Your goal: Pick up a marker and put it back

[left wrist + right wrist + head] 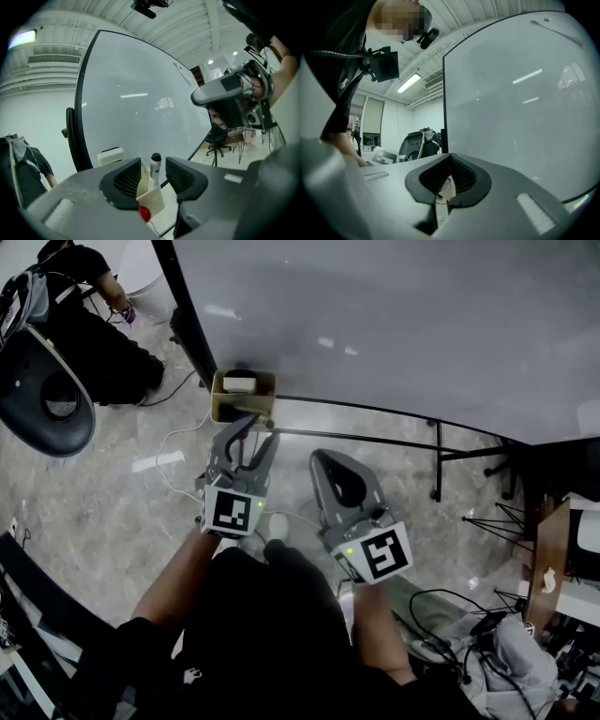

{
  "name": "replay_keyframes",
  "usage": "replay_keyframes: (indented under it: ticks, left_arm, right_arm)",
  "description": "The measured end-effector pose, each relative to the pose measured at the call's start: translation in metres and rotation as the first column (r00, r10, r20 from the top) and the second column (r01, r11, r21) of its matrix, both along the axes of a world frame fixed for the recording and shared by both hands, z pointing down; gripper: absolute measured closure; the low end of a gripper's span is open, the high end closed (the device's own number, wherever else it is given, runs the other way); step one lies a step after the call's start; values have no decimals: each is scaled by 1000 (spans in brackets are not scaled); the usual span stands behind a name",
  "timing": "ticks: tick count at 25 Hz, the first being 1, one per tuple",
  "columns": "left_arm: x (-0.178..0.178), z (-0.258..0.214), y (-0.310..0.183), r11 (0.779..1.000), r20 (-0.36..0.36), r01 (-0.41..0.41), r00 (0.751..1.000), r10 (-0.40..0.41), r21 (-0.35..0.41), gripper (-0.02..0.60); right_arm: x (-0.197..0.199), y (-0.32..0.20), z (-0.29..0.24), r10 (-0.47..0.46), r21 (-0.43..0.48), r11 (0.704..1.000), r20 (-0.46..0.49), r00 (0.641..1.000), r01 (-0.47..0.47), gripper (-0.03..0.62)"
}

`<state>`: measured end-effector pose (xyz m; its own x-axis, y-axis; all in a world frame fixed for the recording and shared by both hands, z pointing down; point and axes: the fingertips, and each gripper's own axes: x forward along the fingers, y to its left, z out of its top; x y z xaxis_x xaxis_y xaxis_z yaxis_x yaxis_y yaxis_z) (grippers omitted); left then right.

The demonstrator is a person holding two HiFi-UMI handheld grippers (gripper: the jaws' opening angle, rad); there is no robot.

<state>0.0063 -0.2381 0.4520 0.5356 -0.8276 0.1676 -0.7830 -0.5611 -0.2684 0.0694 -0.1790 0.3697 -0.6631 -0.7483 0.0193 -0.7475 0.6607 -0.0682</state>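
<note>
A white marker with a black cap stands upright in a cream holder fixed at the whiteboard's lower edge. My left gripper is open, one jaw on each side of the marker, and the pads do not press on it. A red round thing shows under the holder. In the head view the left gripper points at the tan holder. My right gripper hangs beside it, shut, away from the holder. In its own view the right gripper has its tips together, with only a pale blur behind them.
The big whiteboard fills the far side, with black stand legs on the marble floor. A white eraser sits on the holder's left. An office chair and a seated person are at left. Cables trail below.
</note>
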Motion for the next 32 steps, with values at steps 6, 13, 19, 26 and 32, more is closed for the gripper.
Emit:
replay_keyframes:
  ticks: [6,13,19,26,32]
  left_arm:
    - [8,5,-7,1000,23,12,1000,-12,-3,465]
    - [9,3,-10,1000,17,24,1000,-24,-1,479]
    - [7,4,-12,999,15,30,999,-30,-18,508]
    - [8,-7,-12,1000,6,12,1000,-12,19,509]
    - [4,-16,-8,999,-17,10,1000,-10,32,509]
  right_arm:
    - [6,-7,-2,-6,0,1000,14,1000,6,585]
    - [11,-13,-2,5,-10,1000,4,1000,-5,585]
    - [11,-15,-2,9,-16,1000,3,1000,-9,585]
    - [10,-16,-5,10,-2,1000,5,1000,-10,585]
    - [7,-13,-7,16,9,1000,9,1000,-16,585]
